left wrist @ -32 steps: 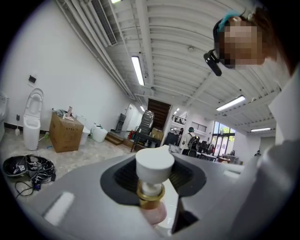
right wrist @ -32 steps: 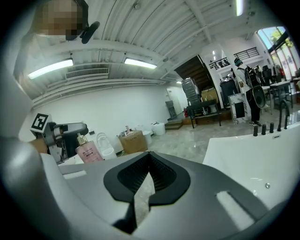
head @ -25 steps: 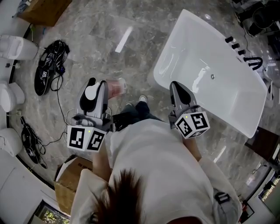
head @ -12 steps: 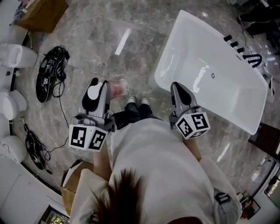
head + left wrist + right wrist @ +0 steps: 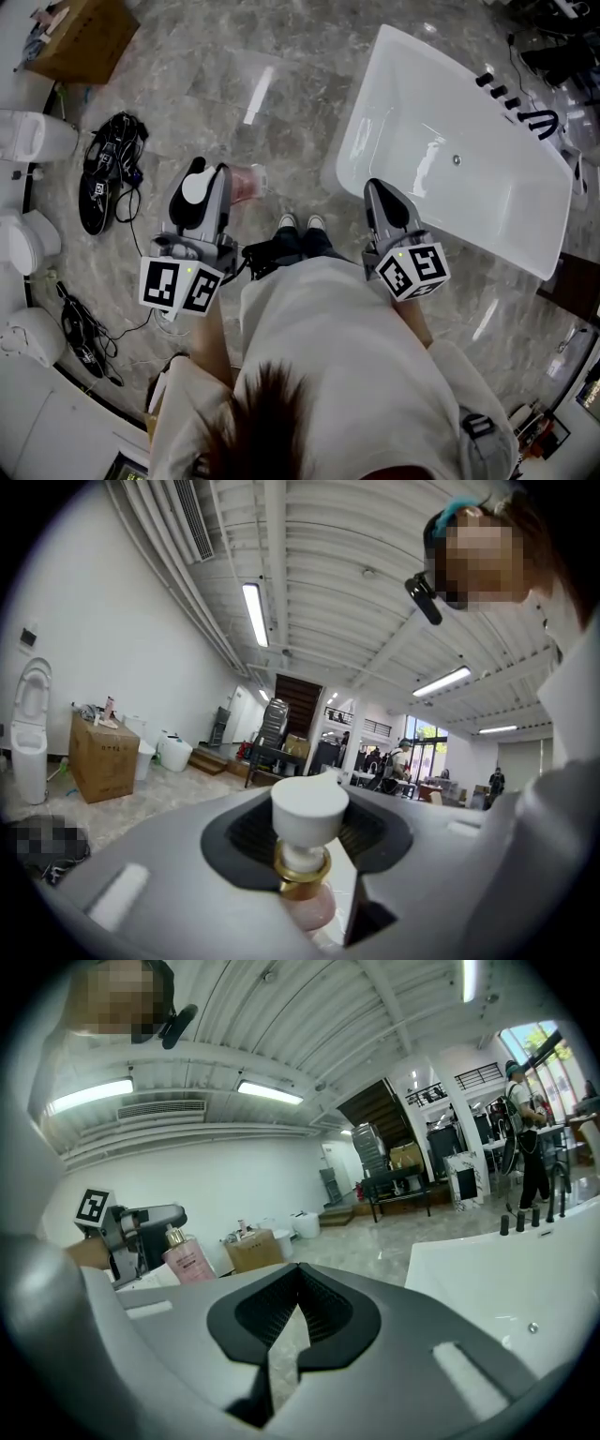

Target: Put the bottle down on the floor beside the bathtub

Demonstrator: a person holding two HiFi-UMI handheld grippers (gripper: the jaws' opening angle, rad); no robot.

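A pink bottle [image 5: 247, 184] with a white cap and gold collar hangs upright over the marble floor. My left gripper [image 5: 206, 190] is shut on it just under the cap. In the left gripper view the cap [image 5: 309, 810] stands up between the two jaws of the left gripper [image 5: 306, 855]. The right gripper view shows the same bottle [image 5: 188, 1260] at far left. My right gripper [image 5: 381, 189] hovers near the white bathtub [image 5: 487, 216], shut and holding nothing. Its tips meet in the right gripper [image 5: 296, 1277] view, with the bathtub [image 5: 506, 1279] to the right.
White toilets [image 5: 36, 136] line the left edge, with black cabled gear [image 5: 103, 159] on the floor beside them. A cardboard box [image 5: 82, 28] sits at the top left. Black taps [image 5: 525, 108] stand on the tub's far rim. The person's shoes [image 5: 300, 223] are between the grippers.
The left gripper with the bottle has drifted a little to the left in the head view. The floor and tub have shifted as the person moves. The right gripper looks unchanged.
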